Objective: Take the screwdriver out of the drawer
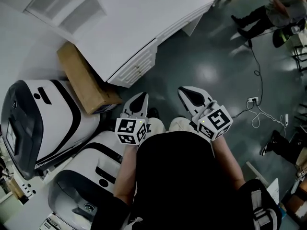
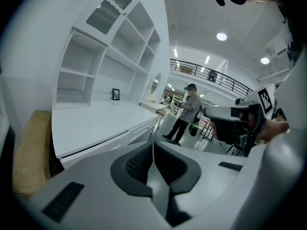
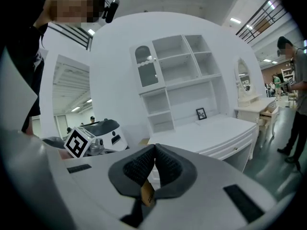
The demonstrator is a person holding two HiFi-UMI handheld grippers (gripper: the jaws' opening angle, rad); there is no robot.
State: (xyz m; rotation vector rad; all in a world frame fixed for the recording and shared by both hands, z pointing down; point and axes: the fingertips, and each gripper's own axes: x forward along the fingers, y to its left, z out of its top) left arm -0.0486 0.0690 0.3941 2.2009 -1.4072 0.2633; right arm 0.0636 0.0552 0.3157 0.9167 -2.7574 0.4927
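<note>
Screwdriver is not showing in any of my views, so I am judging that it is lying inside one of the shut drawers and the job is hardly begun.

Nearest me, I am holding the left gripper point(image 1: 139, 102) and the right gripper point(image 1: 192, 97) side by side over the floor, both pointing toward the desk. Each gripper view is showing its jaws clenched together with nothing between them, so both are carrying nothing.

To the near left, two white-and-black machines point(image 1: 43, 114) are sitting beside me, and a cardboard box point(image 1: 86, 80) is leaning between them and the desk.

Farther on, the desk point(image 1: 144, 28) is standing well apart from both grippers. Its drawers point(image 1: 136, 66) are all looking closed, and nothing is touching their fronts.

At the far right a person point(image 1: 268, 13) is standing, clear of my path.

What I am seeing as left: closing the gap to the desk, picking the right drawer, pulling it open, then finding, gripping and lifting the tool out.
</note>
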